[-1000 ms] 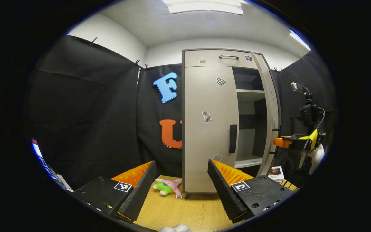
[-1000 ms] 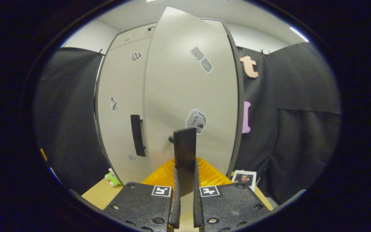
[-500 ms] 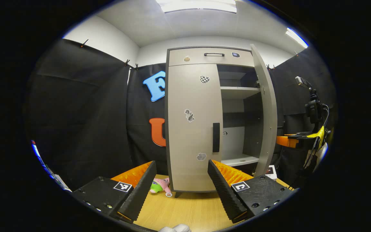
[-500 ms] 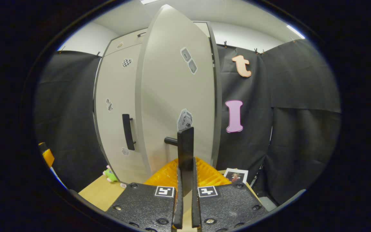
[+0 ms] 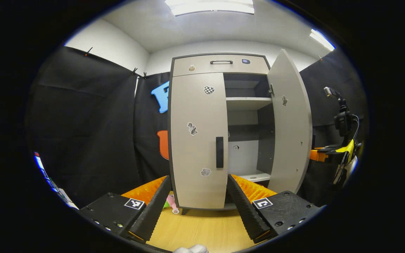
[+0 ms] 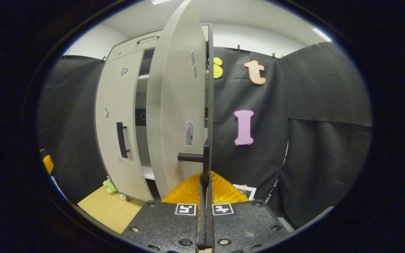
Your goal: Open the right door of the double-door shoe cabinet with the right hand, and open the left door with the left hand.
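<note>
Left gripper (image 5: 195,207): level, low over the desk (image 5: 202,228), aimed straight at the shoe cabinet (image 5: 220,65). Fingers spread wide, nothing between them; the closed left door (image 5: 197,140) shows in the gap, well apart from the tips.

Right gripper (image 6: 205,196): level, fingers pressed together on the right door handle (image 6: 206,160), a thin vertical bar seen edge-on, with its short post running left to the door face. In the left gripper view this gripper (image 5: 323,153) sits beyond the right door's outer edge.

Cabinet stands upright at the far edge of the desk, long axis vertical, front toward the left gripper.

Right door (image 5: 290,130): swung well out on its right-side hinges, inner face showing in the left gripper view, shelves (image 5: 248,102) exposed behind.

Left door: flush with the frame, its handle (image 5: 219,152) vertical near the inner edge.

Small plush toy (image 6: 110,185) lies on the desk at the cabinet's left foot.
</note>
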A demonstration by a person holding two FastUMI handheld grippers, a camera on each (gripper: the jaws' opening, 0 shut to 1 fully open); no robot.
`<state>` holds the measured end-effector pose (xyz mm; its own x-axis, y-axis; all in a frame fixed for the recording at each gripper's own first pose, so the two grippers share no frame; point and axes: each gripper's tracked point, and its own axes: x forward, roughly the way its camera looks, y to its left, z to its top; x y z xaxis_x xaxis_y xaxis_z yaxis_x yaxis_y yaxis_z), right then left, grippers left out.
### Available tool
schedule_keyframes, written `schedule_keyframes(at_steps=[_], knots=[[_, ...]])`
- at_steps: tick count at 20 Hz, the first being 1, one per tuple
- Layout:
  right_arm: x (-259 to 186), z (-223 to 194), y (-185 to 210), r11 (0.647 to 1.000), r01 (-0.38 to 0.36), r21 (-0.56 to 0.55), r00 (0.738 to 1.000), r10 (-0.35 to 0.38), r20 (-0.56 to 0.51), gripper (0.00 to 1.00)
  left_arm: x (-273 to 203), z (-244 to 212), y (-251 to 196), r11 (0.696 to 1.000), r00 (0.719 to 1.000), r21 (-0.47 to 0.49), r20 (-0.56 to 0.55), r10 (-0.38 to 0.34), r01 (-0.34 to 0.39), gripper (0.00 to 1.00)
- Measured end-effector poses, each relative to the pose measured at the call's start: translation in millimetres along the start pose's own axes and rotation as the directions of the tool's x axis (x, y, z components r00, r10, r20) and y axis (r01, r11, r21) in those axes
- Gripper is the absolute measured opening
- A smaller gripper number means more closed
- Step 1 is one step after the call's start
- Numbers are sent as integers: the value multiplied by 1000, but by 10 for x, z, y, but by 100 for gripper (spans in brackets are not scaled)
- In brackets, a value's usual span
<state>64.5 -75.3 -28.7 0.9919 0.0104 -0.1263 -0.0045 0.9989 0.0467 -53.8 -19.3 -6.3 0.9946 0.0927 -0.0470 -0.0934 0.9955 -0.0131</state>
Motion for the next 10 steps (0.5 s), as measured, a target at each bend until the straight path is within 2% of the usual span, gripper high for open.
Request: schedule_keyframes(at_steps=[1,4,6,7,10], knots=[[-1,-2,-126,1000,4,-4,1000,-4,1,4,-1,2,-33,1000,1000,0,-4,1,-1,96],[-7,10,-136,997,-63,42,998,63,-2,4,-44,49,-112,1000,1000,0,0,5,-5,96],[26,27,-198,998,-66,22,998,66,3,4,-53,81,-147,1000,1000,10,6,17,-17,100],[2,54,-185,998,-65,19,998,65,10,1,-53,81,-147,1000,1000,9,5,19,-19,96],[-16,88,-181,996,-78,36,997,77,14,3,-53,62,-172,1000,1000,3,-3,19,-19,96]])
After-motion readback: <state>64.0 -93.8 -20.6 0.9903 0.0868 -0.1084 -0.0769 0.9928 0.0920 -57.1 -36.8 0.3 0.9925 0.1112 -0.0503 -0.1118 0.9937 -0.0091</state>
